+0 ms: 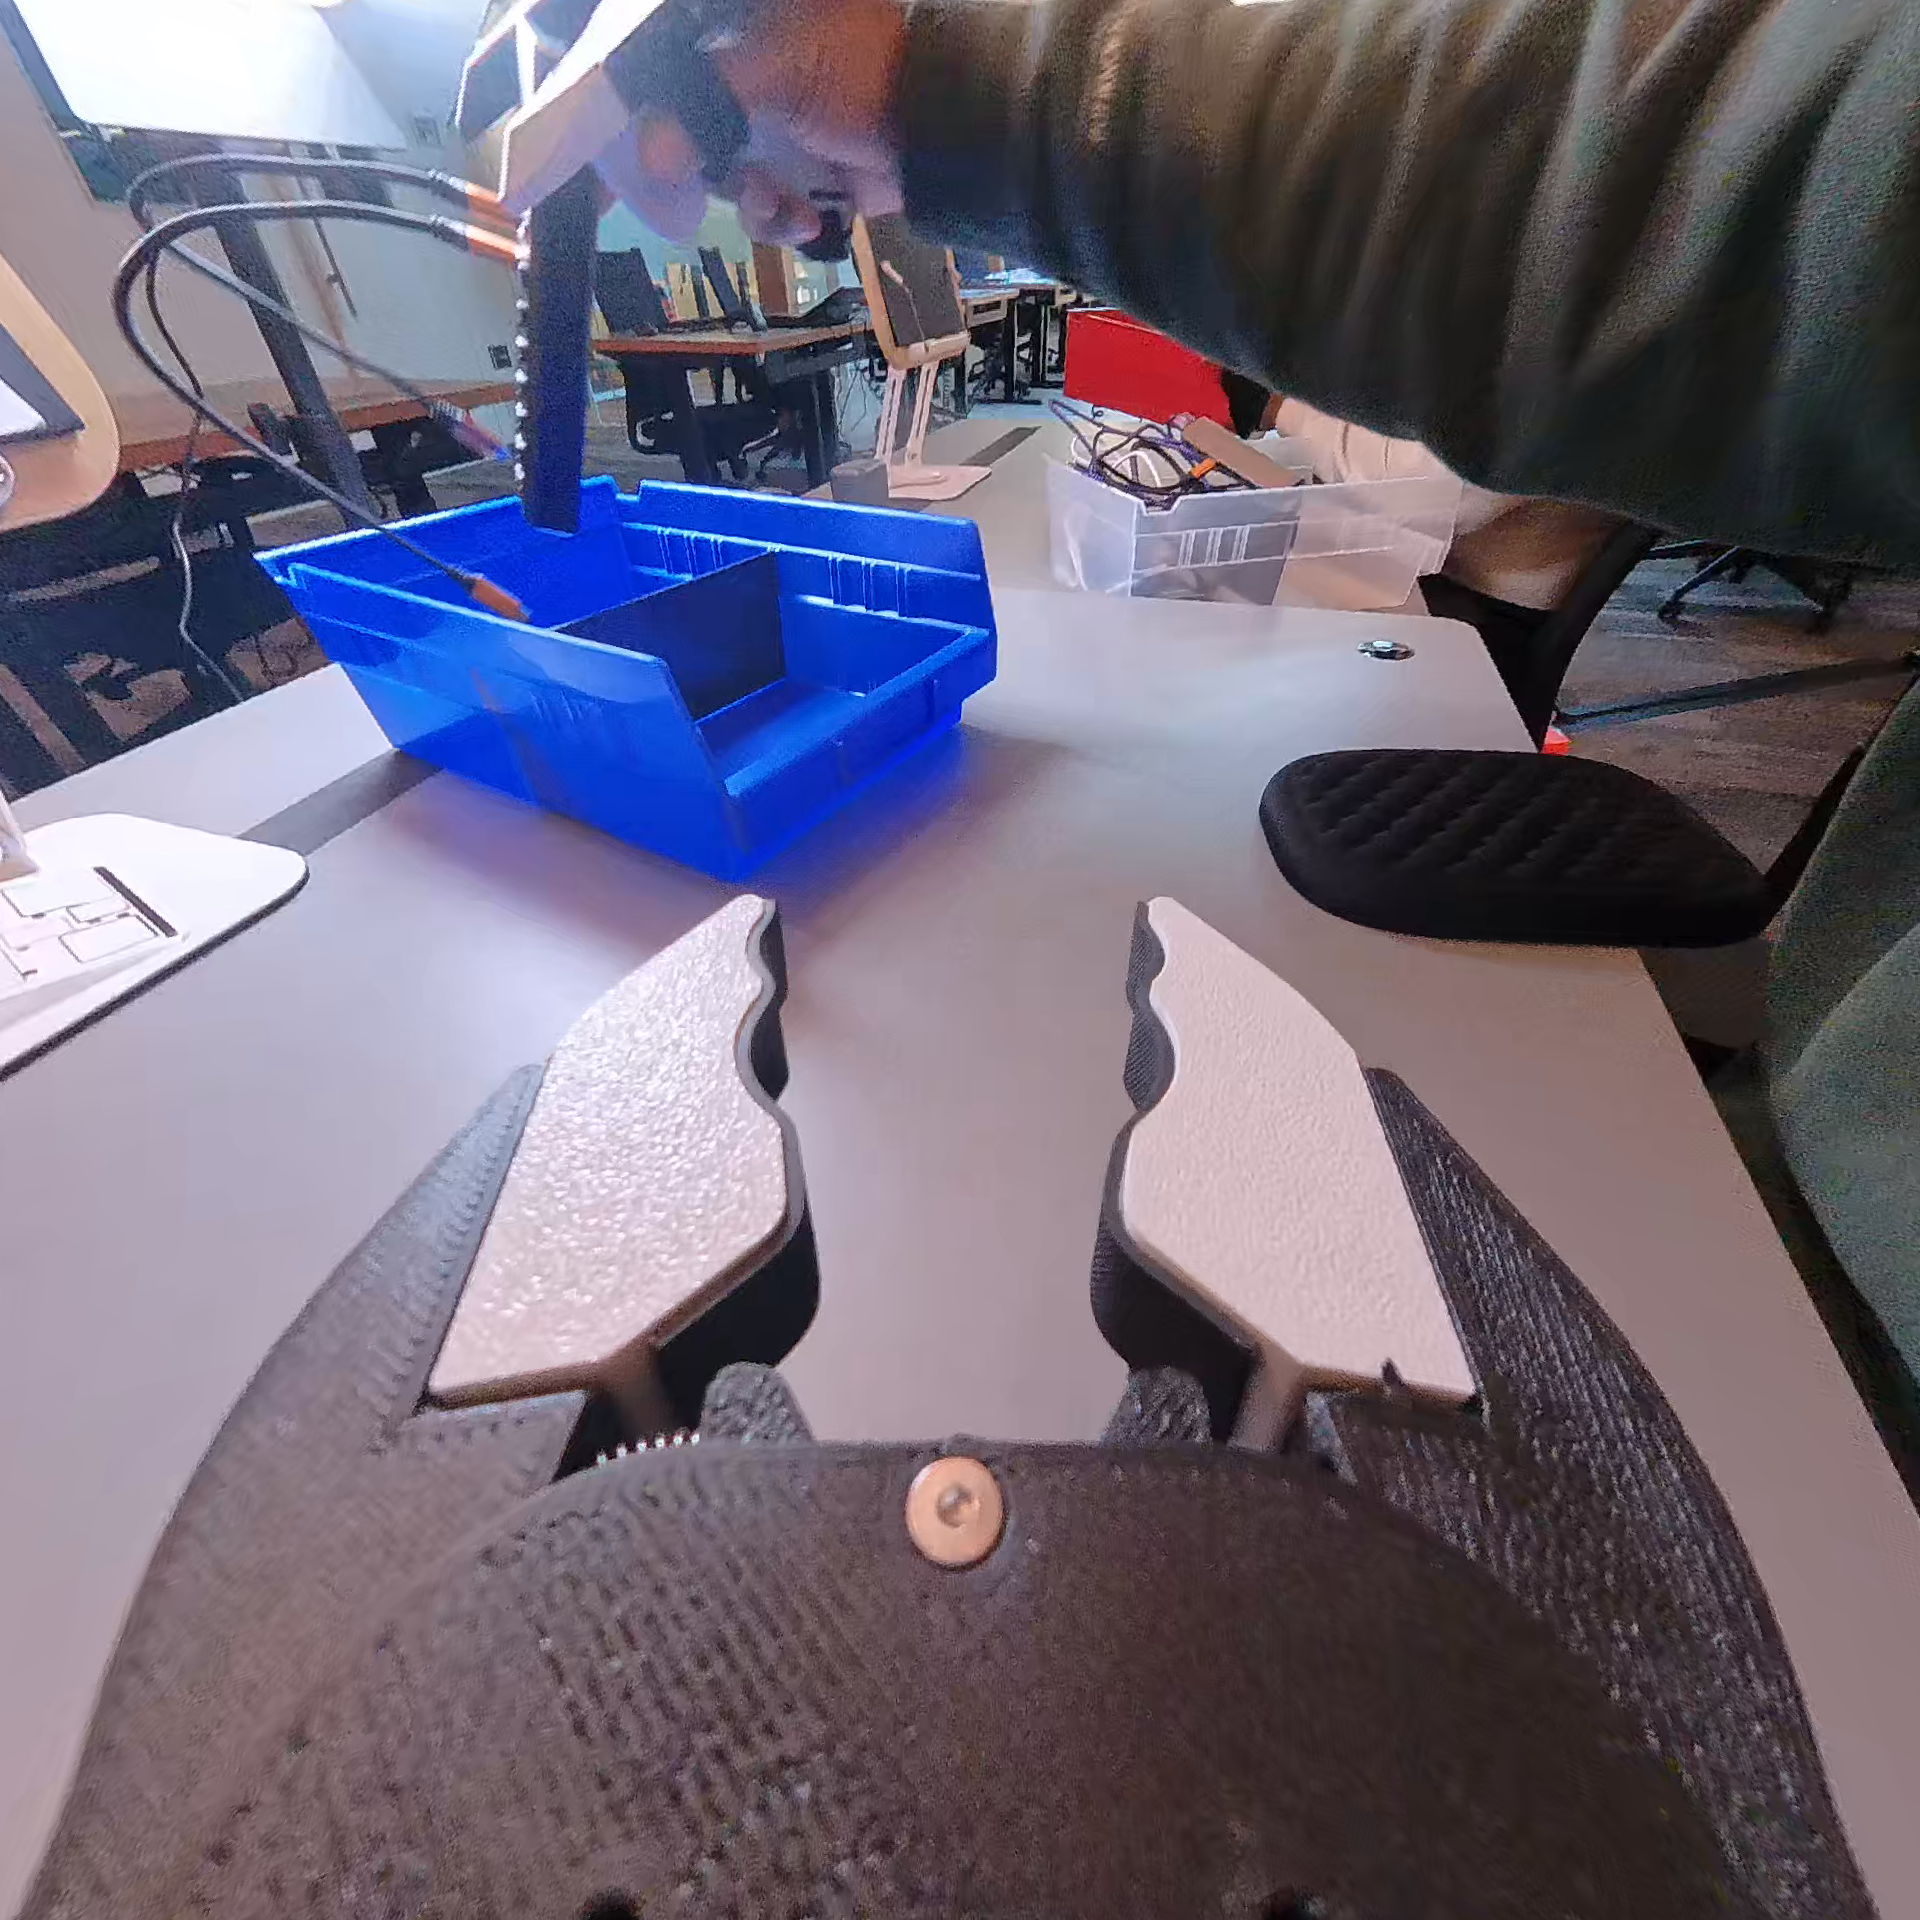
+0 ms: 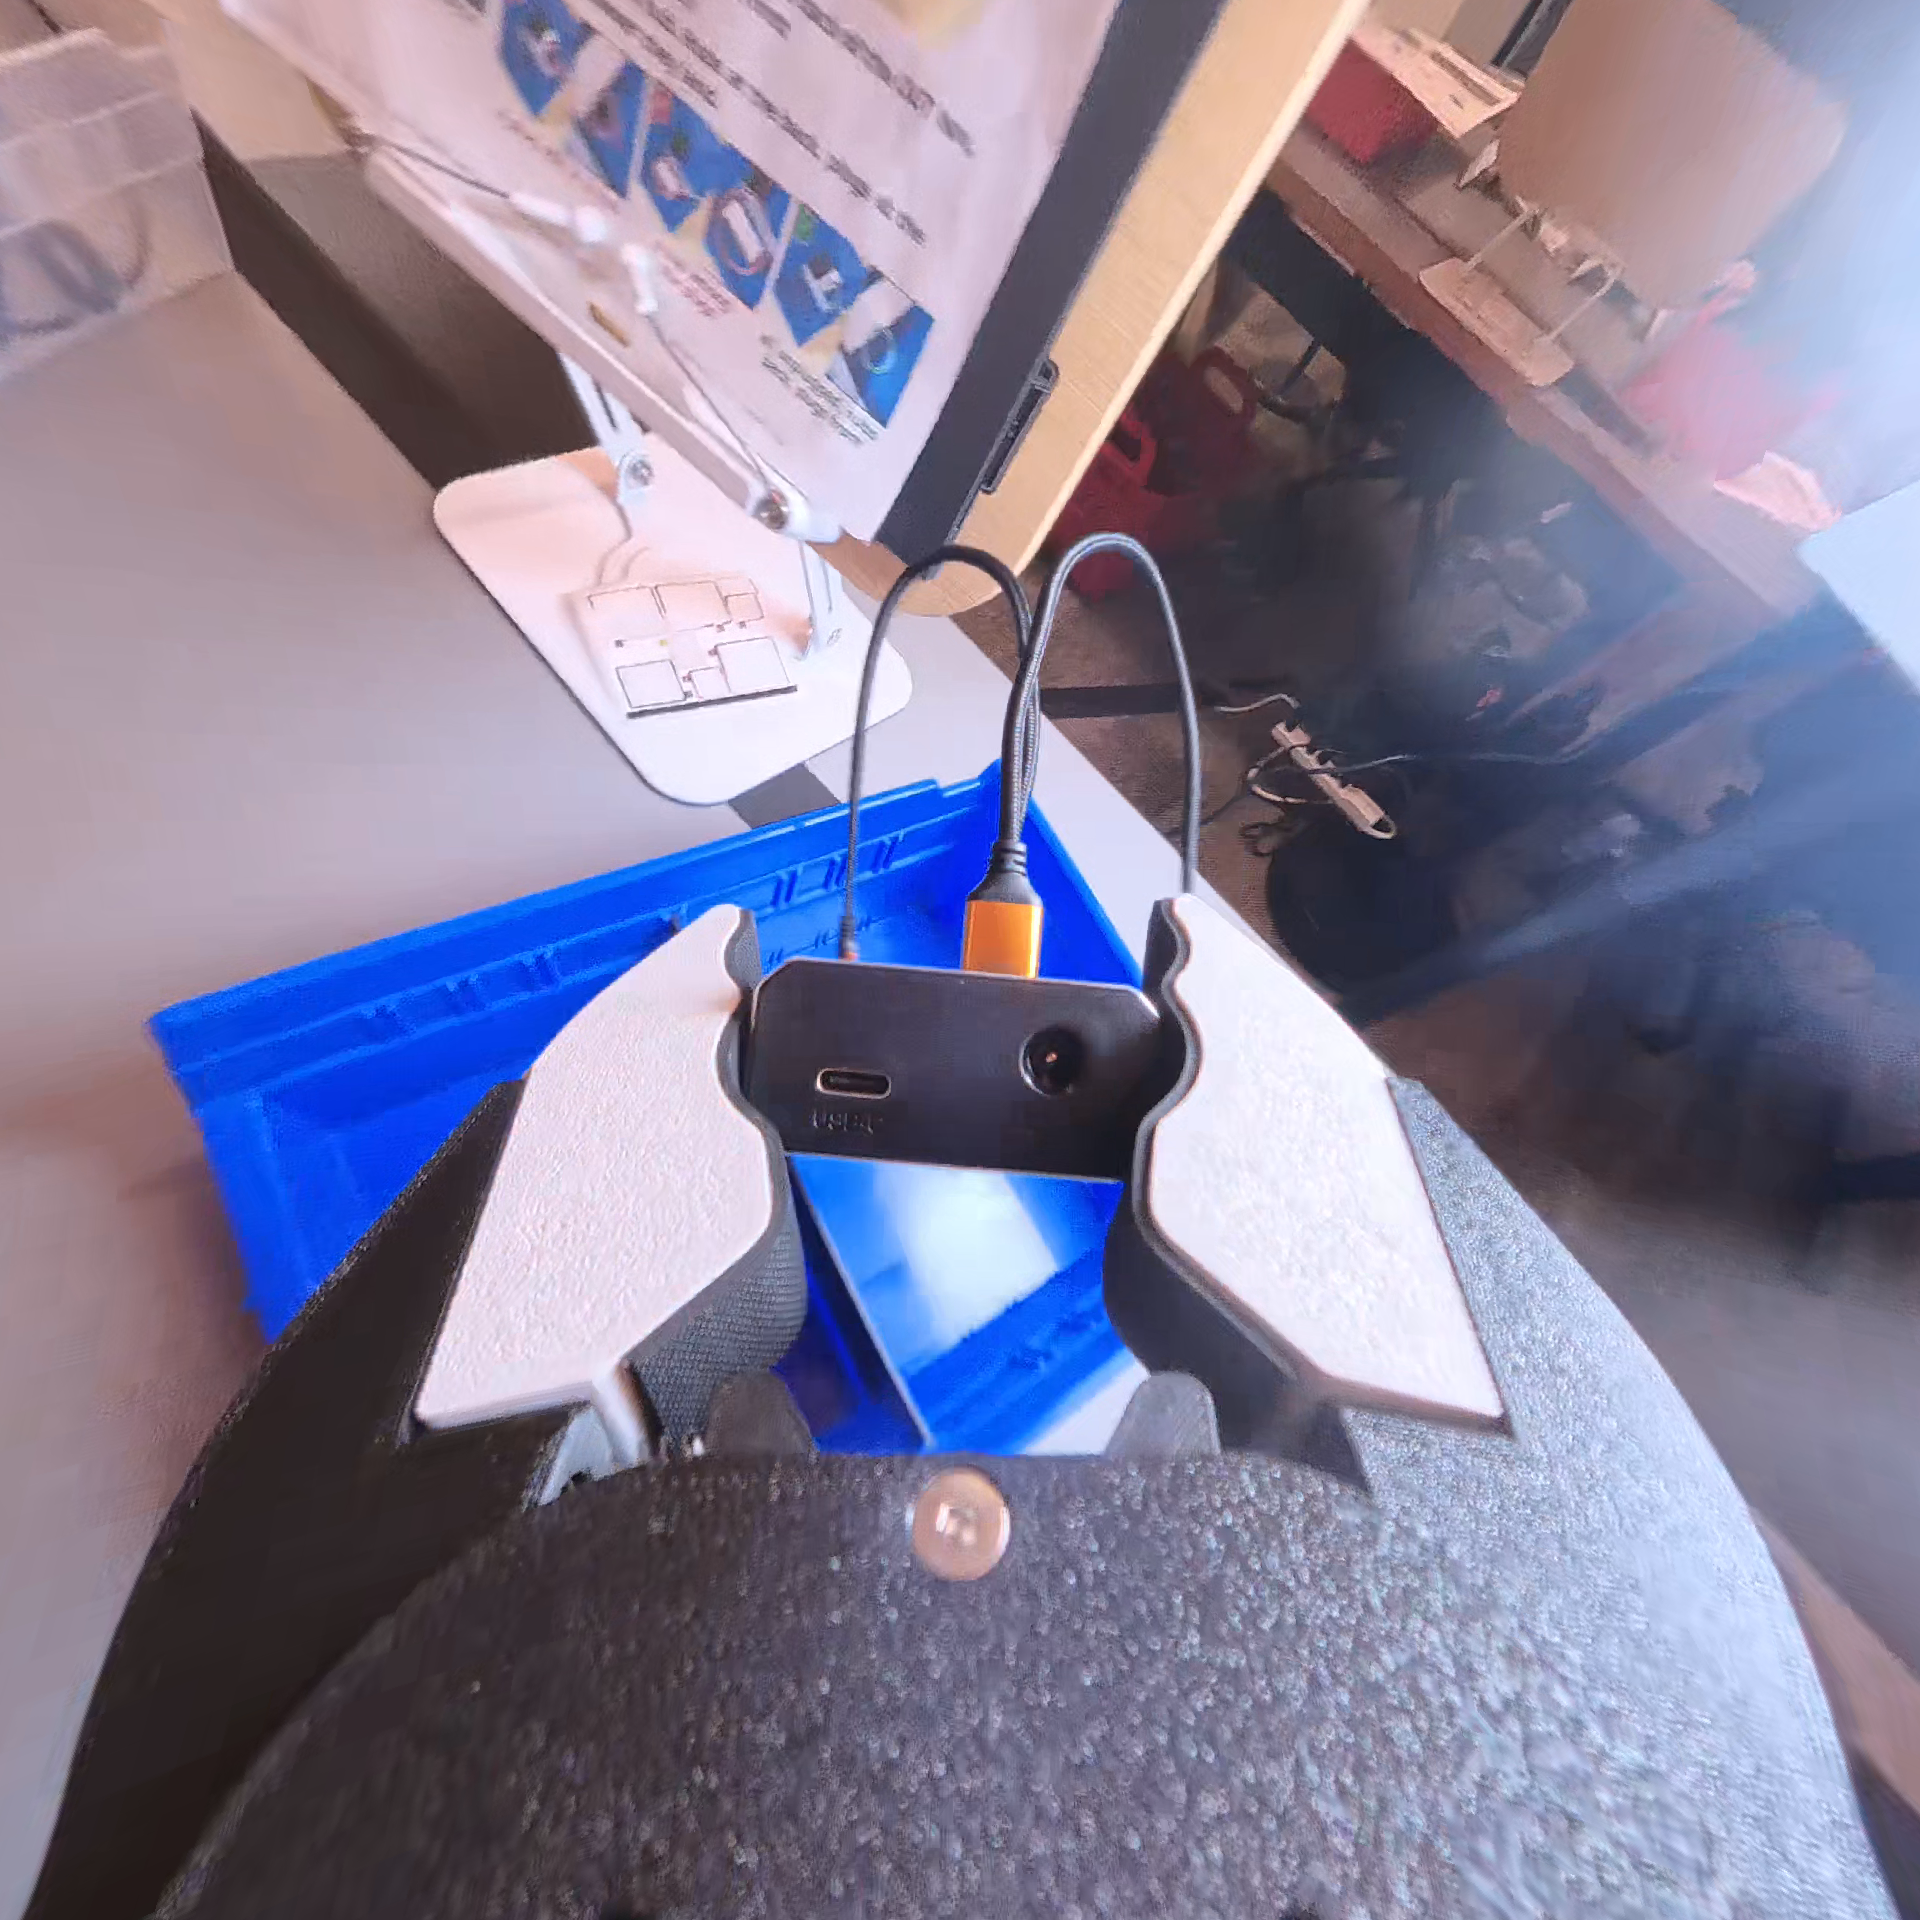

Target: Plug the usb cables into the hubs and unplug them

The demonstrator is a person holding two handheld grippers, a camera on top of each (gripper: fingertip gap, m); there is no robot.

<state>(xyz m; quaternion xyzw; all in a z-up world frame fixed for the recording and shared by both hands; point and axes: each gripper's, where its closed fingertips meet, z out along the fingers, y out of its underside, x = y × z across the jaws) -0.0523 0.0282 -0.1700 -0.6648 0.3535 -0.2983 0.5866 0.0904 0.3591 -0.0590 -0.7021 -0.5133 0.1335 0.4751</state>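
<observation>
My right gripper (image 2: 951, 1013) is shut on a dark grey USB hub (image 2: 951, 1070), held end-on above the blue bin (image 2: 436, 1081). An orange-ended USB plug (image 2: 1003, 935) sits in the hub with black cables (image 2: 1164, 644) looping from it. In the left wrist view the same hub (image 1: 561, 353) hangs upright from the right gripper (image 1: 561, 114) over the blue bin (image 1: 644, 665), with two orange plugs (image 1: 488, 223) in its side and one cable end (image 1: 494, 594) resting in the bin. My left gripper (image 1: 956, 977) is open and empty, low over the grey table (image 1: 935, 1091).
A white stand base with a marker patch (image 2: 675, 644) sits left of the bin and also shows in the left wrist view (image 1: 125, 914). A clear box of cables (image 1: 1226, 520) stands behind. A black chair armrest (image 1: 1496, 842) borders the table's right edge. A sleeved arm (image 1: 1455, 208) crosses overhead. Some 40 cm of space lies between my two pairs of fingers.
</observation>
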